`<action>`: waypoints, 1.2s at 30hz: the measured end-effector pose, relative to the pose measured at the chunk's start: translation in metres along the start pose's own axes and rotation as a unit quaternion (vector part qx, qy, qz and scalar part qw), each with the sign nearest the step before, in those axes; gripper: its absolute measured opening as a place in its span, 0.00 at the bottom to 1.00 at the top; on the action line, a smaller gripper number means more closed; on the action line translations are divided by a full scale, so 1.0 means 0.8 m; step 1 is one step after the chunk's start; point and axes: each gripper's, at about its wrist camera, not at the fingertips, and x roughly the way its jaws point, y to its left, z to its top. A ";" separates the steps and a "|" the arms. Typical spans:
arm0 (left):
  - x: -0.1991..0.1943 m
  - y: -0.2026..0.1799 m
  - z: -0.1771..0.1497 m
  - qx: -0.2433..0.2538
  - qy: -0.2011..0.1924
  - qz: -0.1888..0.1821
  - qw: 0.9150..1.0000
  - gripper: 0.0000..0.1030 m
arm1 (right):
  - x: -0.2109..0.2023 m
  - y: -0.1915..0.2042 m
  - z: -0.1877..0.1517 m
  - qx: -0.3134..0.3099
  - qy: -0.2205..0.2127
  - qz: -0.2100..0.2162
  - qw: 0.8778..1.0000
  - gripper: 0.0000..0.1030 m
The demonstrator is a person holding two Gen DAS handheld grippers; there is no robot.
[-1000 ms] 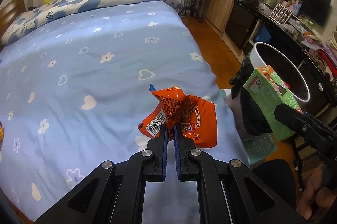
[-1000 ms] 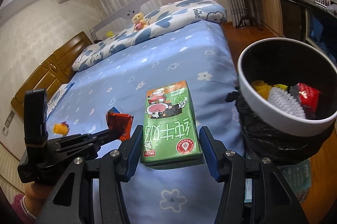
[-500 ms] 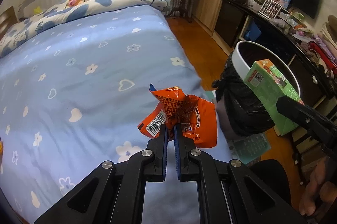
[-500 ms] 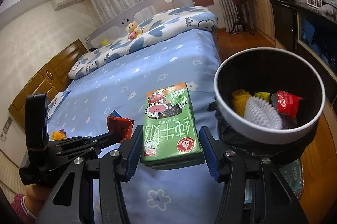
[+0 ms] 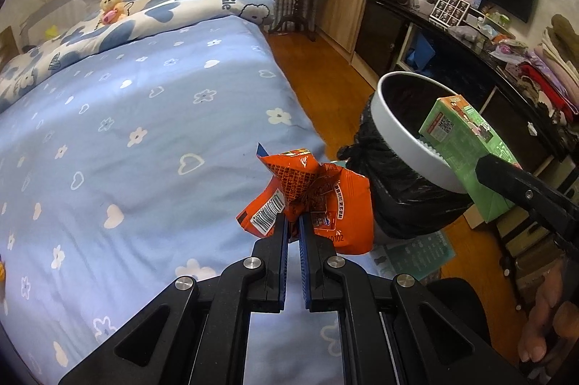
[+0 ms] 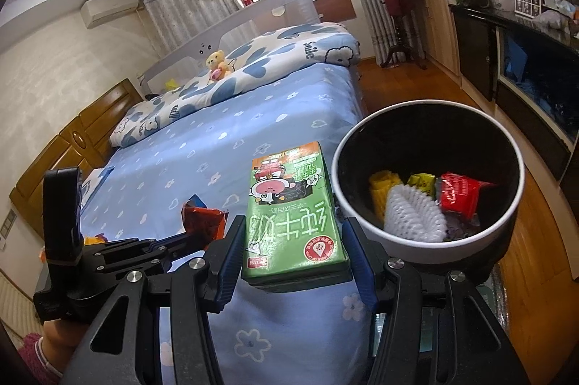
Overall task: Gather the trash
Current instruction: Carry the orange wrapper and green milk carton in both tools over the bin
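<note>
Carrying: both grippers are bringing trash toward the bin (image 6: 427, 242)
Left gripper (image 5: 294, 222): clenching the orange wrapper (image 5: 325, 200), beside bin
Right gripper (image 6: 293, 251): clamping the green carton (image 6: 291, 211), at rim
Next: centering over the bin, then releasing

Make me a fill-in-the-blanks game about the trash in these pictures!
1. The left hand-held gripper pinches an ____ snack wrapper.
2. The right hand-held gripper holds a ____ milk carton.
3. The trash bin has a ____ rim.
4. The teddy bear sits on the ____.

Missing words: orange; green; white; bed
</note>
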 end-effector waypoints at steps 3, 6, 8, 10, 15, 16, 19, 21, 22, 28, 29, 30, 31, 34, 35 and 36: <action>0.000 -0.003 0.002 0.005 0.000 -0.004 1.000 0.05 | -0.004 -0.005 0.002 0.002 -0.003 -0.005 1.000 0.52; 0.002 -0.010 0.006 0.012 -0.001 -0.007 1.000 0.05 | -0.007 -0.011 0.004 0.005 -0.006 -0.009 1.000 0.52; 0.003 -0.013 0.008 0.015 -0.002 -0.010 1.000 0.05 | -0.011 -0.017 0.006 0.008 -0.009 -0.012 1.000 0.52; 0.004 -0.016 0.010 0.019 -0.002 -0.012 1.000 0.05 | -0.013 -0.021 0.008 0.009 -0.011 -0.015 1.000 0.52; 0.008 -0.021 0.015 0.025 -0.001 -0.016 1.000 0.05 | -0.016 -0.033 0.015 0.015 -0.015 -0.023 1.000 0.52; 0.009 -0.023 0.016 0.026 -0.001 -0.017 1.000 0.05 | -0.016 -0.035 0.016 0.016 -0.015 -0.026 0.999 0.52; 0.011 -0.027 0.019 0.029 0.000 -0.018 0.999 0.05 | -0.018 -0.041 0.019 0.018 -0.016 -0.030 0.999 0.52; 0.012 -0.029 0.020 0.032 0.000 -0.018 0.999 0.05 | -0.019 -0.043 0.020 0.019 -0.017 -0.033 0.999 0.52; 0.012 -0.031 0.021 0.033 0.000 -0.019 0.999 0.05 | -0.019 -0.045 0.020 0.019 -0.018 -0.034 0.999 0.52; 0.015 -0.040 0.027 0.042 -0.001 -0.023 0.999 0.05 | -0.020 -0.053 0.025 0.023 -0.018 -0.040 0.999 0.52; 0.016 -0.043 0.029 0.045 -0.002 -0.024 0.999 0.05 | -0.020 -0.054 0.026 0.024 -0.018 -0.042 0.999 0.52; 0.016 -0.043 0.030 0.046 -0.002 -0.025 0.999 0.05 | -0.020 -0.056 0.026 0.025 -0.017 -0.043 0.999 0.52; 0.017 -0.046 0.032 0.048 -0.002 -0.026 0.999 0.05 | -0.021 -0.056 0.027 0.026 -0.018 -0.044 0.999 0.52; 0.020 -0.051 0.036 0.051 -0.003 -0.028 0.998 0.05 | -0.021 -0.060 0.030 0.029 -0.017 -0.047 0.998 0.50; 0.022 -0.054 0.038 0.054 -0.002 -0.029 0.998 0.05 | -0.021 -0.061 0.031 0.029 -0.016 -0.048 0.998 0.50; 0.023 -0.054 0.038 0.054 -0.002 -0.029 0.998 0.05 | -0.020 -0.062 0.031 0.028 -0.015 -0.051 0.998 0.50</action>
